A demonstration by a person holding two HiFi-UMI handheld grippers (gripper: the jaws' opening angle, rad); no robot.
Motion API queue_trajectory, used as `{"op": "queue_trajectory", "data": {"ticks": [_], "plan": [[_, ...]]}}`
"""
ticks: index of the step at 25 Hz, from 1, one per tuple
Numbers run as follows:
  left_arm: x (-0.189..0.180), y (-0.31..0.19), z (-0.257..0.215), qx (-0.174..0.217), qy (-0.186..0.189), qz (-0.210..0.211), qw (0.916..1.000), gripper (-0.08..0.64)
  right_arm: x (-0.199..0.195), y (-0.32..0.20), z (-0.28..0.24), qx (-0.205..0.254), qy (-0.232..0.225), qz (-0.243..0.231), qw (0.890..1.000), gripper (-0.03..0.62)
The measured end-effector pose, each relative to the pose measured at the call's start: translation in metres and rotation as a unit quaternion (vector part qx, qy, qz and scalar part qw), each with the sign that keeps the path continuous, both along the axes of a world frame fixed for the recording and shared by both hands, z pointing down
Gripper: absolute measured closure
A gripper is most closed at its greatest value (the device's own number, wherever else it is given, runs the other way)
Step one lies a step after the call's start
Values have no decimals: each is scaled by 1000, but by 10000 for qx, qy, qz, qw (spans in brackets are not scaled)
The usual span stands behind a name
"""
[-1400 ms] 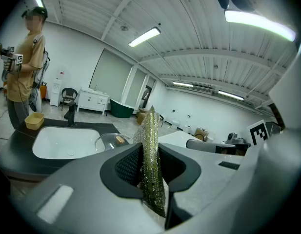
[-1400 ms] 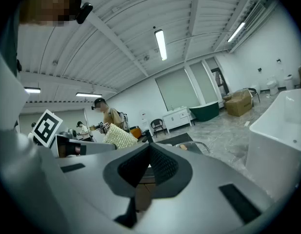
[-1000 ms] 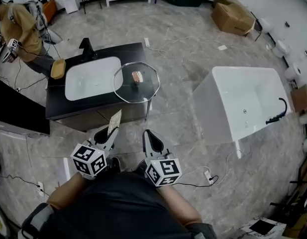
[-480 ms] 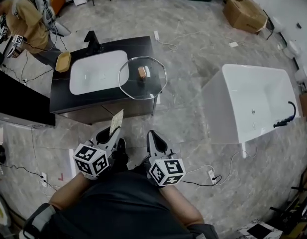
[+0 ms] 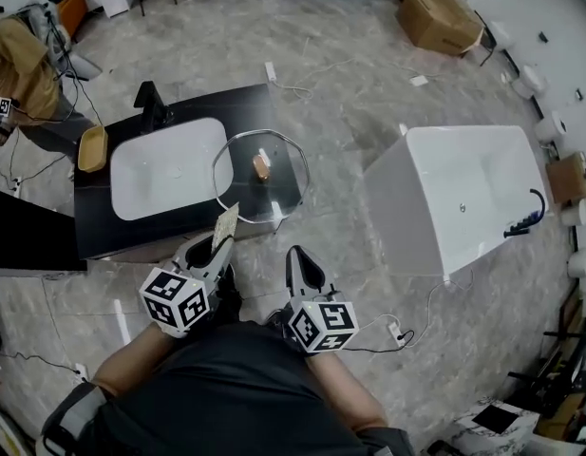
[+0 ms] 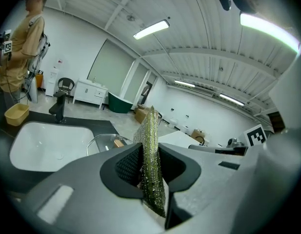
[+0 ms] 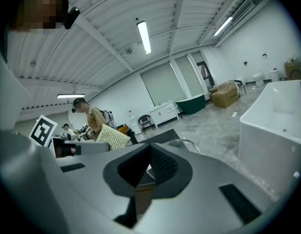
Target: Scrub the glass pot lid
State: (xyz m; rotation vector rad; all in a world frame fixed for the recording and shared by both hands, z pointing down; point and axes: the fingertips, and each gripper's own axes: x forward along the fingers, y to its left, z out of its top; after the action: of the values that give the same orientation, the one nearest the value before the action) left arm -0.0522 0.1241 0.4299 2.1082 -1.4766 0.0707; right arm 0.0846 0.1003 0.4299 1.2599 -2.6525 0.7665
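The glass pot lid [image 5: 276,198] with a brown knob [image 5: 261,166] lies on the right end of a black vanity counter [image 5: 240,109], beside the white sink basin [image 5: 164,167]. My left gripper [image 5: 217,245] is short of the counter's near edge and is shut on a flat greenish scrub pad [image 5: 225,224], which stands upright between the jaws [image 6: 149,165]. The lid [image 6: 102,141] shows beyond the pad. My right gripper [image 5: 298,261] hangs beside it, shut and empty [image 7: 149,152], with the lid's rim [image 7: 185,143] ahead of it.
A black faucet [image 5: 148,103] and a yellow bowl [image 5: 91,148] sit at the sink's far and left sides. A white bathtub [image 5: 463,193] stands to the right. A person [image 5: 22,65] stands at the far left. Cables cross the tiled floor [image 5: 406,335]; a cardboard box [image 5: 435,15] stands behind.
The vanity and lid have come nearer to the grippers in the head view. Both grippers keep their pose, the left still gripping the pad.
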Motion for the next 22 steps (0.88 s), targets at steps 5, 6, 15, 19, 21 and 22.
{"op": "queue_trajectory", "data": {"ticks": [5, 6, 15, 19, 21, 22], "plan": [[-41, -55, -4, 77, 108, 242, 9996, 485, -35, -37, -4, -70, 159, 283, 9994, 586], [-49, -64, -2, 63, 132, 270, 9995, 485, -39, -43, -1, -119, 193, 327, 9992, 586], [-102, -138, 24, -88, -7, 207, 9997, 485, -59, -91, 11, -432, 413, 546, 9967, 586], [-112, -169, 34, -55, -282, 95, 9995, 485, -59, -112, 18, -507, 397, 473, 9968, 586], [-113, -184, 45, -127, -406, 73, 9991, 485, -58, -125, 24, -549, 334, 403, 9971, 584], [-113, -190, 54, -241, -410, 50, 9989, 485, -56, -132, 27, -583, 290, 376, 9972, 586]]}}
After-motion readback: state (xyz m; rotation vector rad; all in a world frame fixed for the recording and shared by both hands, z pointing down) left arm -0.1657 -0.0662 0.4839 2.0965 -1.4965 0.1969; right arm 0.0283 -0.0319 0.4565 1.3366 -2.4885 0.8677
